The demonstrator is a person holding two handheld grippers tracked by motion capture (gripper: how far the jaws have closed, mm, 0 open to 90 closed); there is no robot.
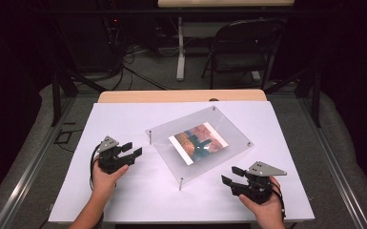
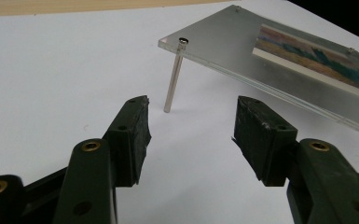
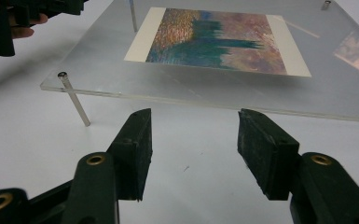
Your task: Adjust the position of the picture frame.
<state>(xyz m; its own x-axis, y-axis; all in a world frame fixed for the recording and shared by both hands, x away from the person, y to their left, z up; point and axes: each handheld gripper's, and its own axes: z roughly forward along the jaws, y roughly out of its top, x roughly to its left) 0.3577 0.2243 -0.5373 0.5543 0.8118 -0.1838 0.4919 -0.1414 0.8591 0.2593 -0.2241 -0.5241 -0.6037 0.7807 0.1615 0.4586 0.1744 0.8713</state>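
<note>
High view: clear acrylic frame [image 1: 229,129] mid-table, white surface [image 1: 124,124] all around.

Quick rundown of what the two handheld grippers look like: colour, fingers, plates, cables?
Both the left gripper and the right gripper are black, each topped by a grey three-cornered plate. A black cable loops from each. Up close, the fingers are dark blocks with worn, chipped pads, on arms with brass-coloured pivot rivets. The person's forearms are bare, no sleeves.
</note>
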